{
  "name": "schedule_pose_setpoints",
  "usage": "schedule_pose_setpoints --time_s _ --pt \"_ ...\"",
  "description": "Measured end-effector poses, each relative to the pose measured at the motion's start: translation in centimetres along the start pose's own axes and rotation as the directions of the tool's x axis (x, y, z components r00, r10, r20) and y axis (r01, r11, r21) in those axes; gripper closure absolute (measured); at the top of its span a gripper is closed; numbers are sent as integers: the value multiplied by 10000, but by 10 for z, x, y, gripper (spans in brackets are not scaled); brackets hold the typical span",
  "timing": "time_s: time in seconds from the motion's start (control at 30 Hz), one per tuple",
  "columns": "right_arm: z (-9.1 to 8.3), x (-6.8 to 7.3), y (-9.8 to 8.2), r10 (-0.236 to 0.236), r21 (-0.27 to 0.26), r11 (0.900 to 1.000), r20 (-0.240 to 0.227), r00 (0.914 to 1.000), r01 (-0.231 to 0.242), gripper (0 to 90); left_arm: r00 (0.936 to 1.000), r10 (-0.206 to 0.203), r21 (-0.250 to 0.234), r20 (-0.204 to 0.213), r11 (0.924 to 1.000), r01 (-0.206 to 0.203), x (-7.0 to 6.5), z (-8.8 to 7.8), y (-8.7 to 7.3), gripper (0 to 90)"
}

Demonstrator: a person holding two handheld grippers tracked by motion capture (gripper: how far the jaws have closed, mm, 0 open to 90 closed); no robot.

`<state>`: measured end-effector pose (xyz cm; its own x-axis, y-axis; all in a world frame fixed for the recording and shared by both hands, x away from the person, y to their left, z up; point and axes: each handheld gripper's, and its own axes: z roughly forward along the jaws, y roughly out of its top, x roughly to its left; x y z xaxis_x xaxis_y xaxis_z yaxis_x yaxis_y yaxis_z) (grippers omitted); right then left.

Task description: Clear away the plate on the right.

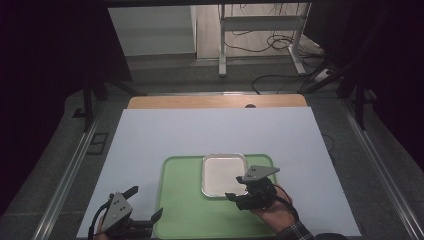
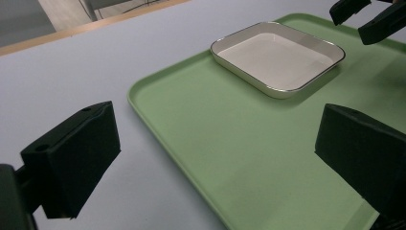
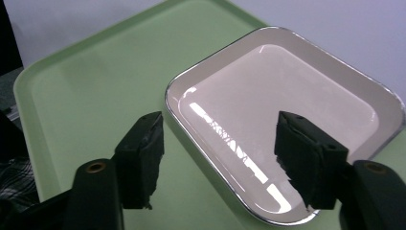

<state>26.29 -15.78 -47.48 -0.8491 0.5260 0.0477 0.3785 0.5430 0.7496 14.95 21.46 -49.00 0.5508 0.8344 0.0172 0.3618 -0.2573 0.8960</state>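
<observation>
Dish (image 3: 287, 110): white, glossy, rectangular, silver-rimmed | right tool (image 3: 218, 158): open, empty | left tool (image 2: 215, 163): open

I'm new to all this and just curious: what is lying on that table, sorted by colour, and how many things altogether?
Green: 1, the tray
White with a silver rim: 1, the dish resting in the tray's far right part
Pale sheet covering the table: 1
Black handheld grippers: 2, the left gripper and the right gripper, both with jaws apart
Total: 5
</observation>
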Motion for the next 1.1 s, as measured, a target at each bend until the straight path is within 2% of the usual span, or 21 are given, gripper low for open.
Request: schedule_pose_setpoints --time_s 0.23,0.43,0.67,1.1 --pt "-5 -3 -2 75 -219 9997 186 9998 -71 247 10000 6 -7 -2 10000 -6 0 0 0 13" --pt "-13 -8 -4 320 -530 9981 249 9992 -307 166 10000 7 -8 -13 10000 -7 0 0 0 13" --pt "-19 -11 -7 296 -568 9980 481 9984 -269 90 10000 8 -13 -17 10000 -8 0 0 0 13" --pt "-33 -18 -19 478 -772 9961 755 9960 -419 32 10000 9 4 -7 10000 -9 0 0 0 13"
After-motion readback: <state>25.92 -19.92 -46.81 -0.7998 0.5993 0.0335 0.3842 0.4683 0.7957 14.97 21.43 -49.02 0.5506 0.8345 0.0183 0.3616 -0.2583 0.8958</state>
